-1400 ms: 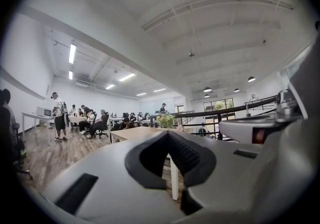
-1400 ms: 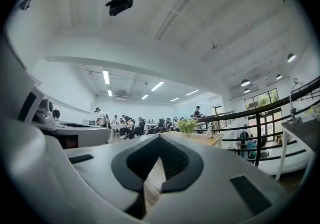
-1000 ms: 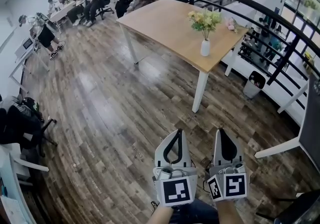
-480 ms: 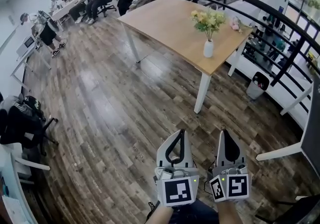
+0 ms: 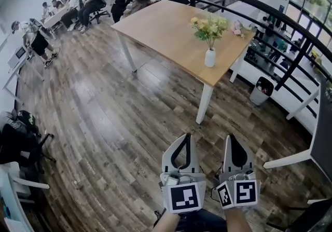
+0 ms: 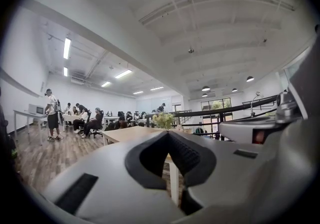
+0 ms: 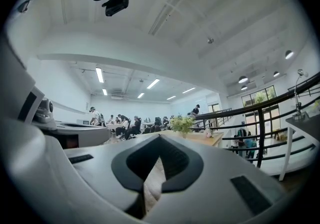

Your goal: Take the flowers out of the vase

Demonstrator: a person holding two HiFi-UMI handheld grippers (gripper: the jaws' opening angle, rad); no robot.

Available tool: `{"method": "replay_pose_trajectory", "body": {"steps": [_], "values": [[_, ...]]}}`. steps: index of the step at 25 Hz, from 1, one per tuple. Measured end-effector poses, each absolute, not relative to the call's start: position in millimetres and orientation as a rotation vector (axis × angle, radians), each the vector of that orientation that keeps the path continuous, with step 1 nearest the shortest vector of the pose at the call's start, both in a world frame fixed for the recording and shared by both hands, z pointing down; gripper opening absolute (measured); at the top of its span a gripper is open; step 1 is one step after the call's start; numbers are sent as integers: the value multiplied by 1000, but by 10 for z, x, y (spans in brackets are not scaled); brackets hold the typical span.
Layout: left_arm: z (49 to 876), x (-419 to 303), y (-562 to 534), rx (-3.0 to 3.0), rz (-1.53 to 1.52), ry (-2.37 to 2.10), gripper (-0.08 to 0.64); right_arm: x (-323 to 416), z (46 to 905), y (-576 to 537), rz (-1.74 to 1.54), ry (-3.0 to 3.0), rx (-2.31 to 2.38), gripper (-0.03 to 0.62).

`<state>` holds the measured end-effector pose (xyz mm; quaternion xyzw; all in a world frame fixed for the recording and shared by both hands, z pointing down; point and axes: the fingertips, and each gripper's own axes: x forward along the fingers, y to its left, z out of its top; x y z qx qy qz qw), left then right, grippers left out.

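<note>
Standing in the vase (image 5: 210,58), flowers (image 5: 209,25) lie well beyond left gripper (image 5: 184,136) and right gripper (image 5: 229,137), fingers (image 5: 193,156) closed, empty.

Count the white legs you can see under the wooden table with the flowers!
3. The near leg is under the closest corner, the left leg under the left corner, the right leg under the right corner. A fourth may hide behind the tabletop.
</note>
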<state>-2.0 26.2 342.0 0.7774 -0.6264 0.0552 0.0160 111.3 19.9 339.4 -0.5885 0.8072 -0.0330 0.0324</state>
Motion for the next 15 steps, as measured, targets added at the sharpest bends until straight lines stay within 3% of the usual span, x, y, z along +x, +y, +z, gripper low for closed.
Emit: {"method": "replay_pose_trajectory", "body": {"steps": [15], "values": [[3333,-396,-801,2449,148,-1905,32,731,3299,-809,-87,2462,-1854,-8]]}}
